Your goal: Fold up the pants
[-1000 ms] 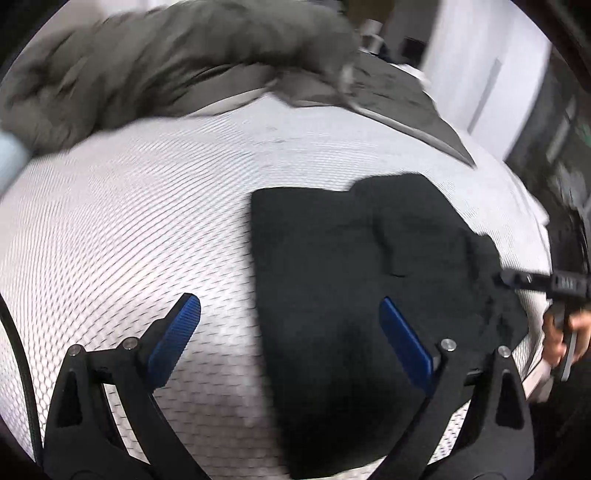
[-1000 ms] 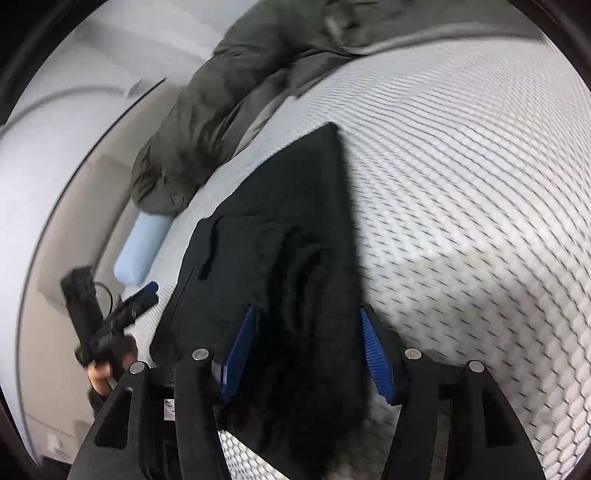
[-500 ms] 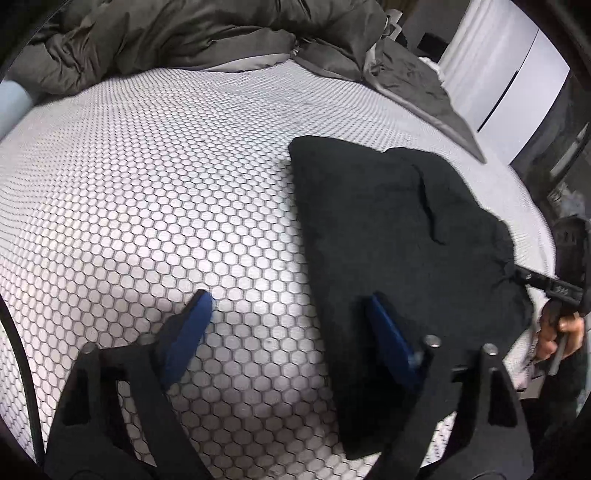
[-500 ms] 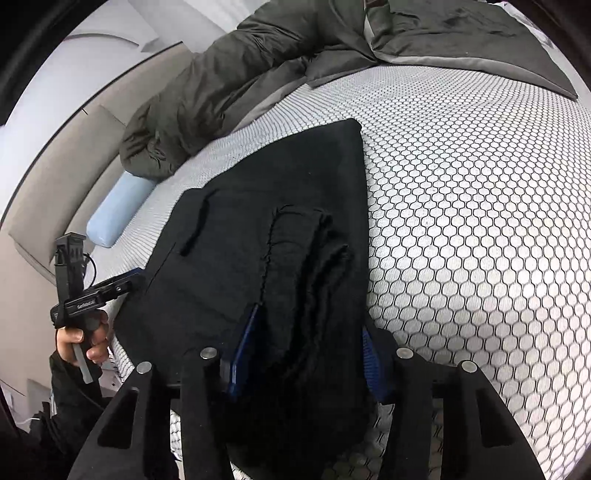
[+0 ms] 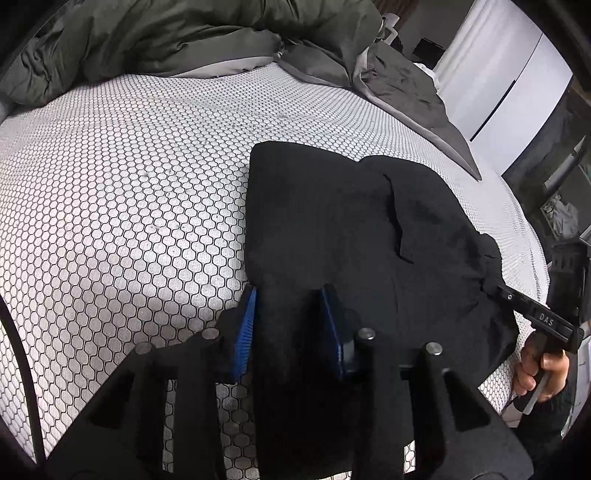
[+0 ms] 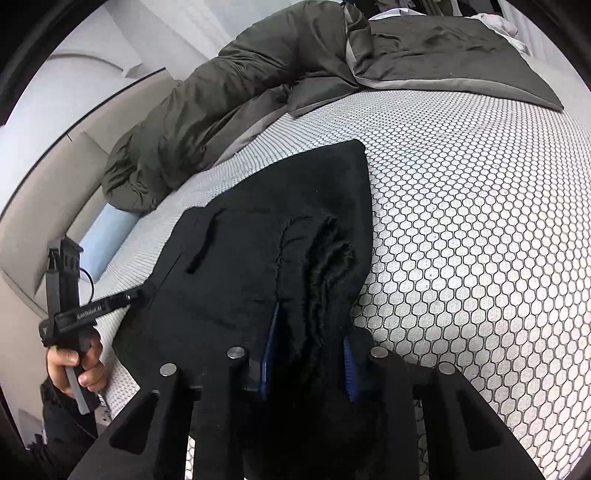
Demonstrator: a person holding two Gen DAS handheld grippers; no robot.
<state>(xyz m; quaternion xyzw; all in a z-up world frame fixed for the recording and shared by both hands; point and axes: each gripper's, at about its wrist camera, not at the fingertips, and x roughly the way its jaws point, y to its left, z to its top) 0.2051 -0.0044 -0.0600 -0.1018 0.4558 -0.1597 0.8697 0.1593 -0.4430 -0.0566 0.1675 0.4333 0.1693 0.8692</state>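
Note:
Black pants (image 5: pixel 332 206) lie folded on the white honeycomb bed cover (image 5: pixel 110 184). In the left wrist view my left gripper (image 5: pixel 289 295) is closing its blue pads over the near left edge of the pants, with fabric filling the gap. My right gripper (image 6: pixel 310 325) is also closing, its pads squeezing a bunched fold of the pants (image 6: pixel 258 221) at the near edge. Each camera catches the other tool at the pants' far side, with the hand (image 5: pixel 543 373) (image 6: pixel 74 365) that holds it.
A rumpled dark grey-green duvet (image 5: pixel 166 33) (image 6: pixel 221 110) is heaped along the far side of the bed. A light blue pillow (image 6: pixel 107 236) lies against the padded headboard. White wardrobe doors (image 5: pixel 498 81) stand beyond the bed's edge.
The left gripper slid right onto the pants' edge and its jaws narrowed from wide apart to pinching the fabric. The right gripper stayed in place and closed further on the bunched fold.

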